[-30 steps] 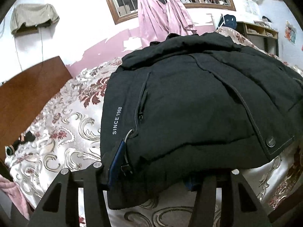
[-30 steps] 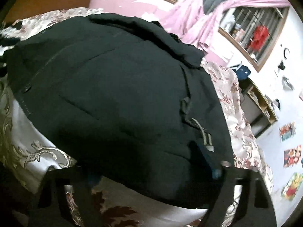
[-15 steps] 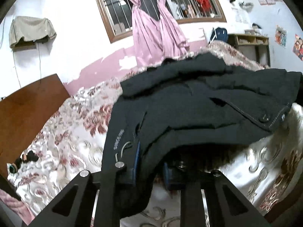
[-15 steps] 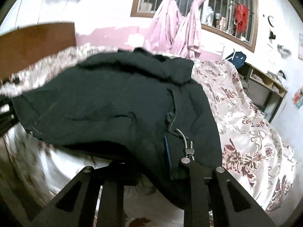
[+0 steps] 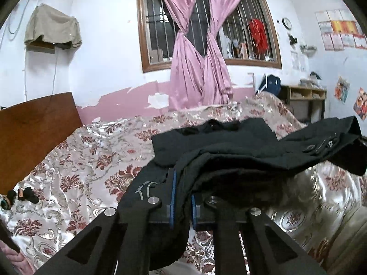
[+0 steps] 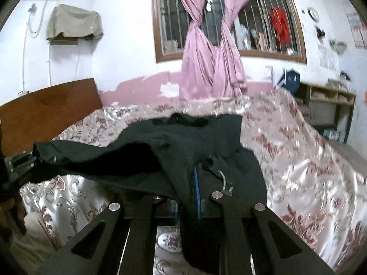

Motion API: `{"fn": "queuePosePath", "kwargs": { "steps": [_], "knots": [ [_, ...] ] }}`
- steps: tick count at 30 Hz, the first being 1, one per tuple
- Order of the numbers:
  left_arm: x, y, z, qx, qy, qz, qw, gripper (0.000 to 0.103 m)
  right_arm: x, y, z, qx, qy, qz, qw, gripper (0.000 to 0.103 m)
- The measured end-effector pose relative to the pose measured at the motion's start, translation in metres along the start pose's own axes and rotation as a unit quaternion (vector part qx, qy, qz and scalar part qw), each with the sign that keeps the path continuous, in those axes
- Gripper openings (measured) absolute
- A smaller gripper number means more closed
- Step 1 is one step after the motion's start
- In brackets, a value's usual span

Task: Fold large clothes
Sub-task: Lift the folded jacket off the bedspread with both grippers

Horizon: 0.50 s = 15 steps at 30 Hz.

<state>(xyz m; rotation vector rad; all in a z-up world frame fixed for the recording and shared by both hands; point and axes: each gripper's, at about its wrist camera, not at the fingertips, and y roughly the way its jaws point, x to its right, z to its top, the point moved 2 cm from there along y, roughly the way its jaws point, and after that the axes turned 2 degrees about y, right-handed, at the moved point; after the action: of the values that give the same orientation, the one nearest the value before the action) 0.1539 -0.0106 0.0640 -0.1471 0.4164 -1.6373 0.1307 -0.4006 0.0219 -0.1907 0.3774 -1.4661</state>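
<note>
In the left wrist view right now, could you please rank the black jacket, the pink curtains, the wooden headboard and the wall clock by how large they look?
1. black jacket, though nearness to the camera inflates it
2. pink curtains and wooden headboard, too alike to rank
3. wall clock, smallest

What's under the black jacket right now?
Under the lifted near edge of the black jacket the floral bedspread shows. Its far part lies on the bed, hiding whatever is beneath. Left gripper and right gripper clamp it.

Black padded jacket, large. Near hem lifted off floral bedspread, pinched at two corners, sagging between them; far collar part lies on bed. White lettering, snap buttons visible.
</note>
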Motion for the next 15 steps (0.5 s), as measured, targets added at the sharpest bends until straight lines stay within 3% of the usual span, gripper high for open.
{"fn": "queuePosePath", "kwargs": {
  "steps": [8, 15],
  "knots": [
    [-0.006, -0.037, 0.002, 0.030, 0.019, 0.000, 0.9994, 0.009, -0.020, -0.039, 0.001, 0.054, -0.041, 0.010, 0.998, 0.008],
    [-0.003, -0.018, 0.038, 0.048, 0.045, 0.001, 0.9978, 0.009, -0.027, -0.040, 0.026, 0.075, -0.046, 0.015, 0.996, 0.008]
  ]
}}
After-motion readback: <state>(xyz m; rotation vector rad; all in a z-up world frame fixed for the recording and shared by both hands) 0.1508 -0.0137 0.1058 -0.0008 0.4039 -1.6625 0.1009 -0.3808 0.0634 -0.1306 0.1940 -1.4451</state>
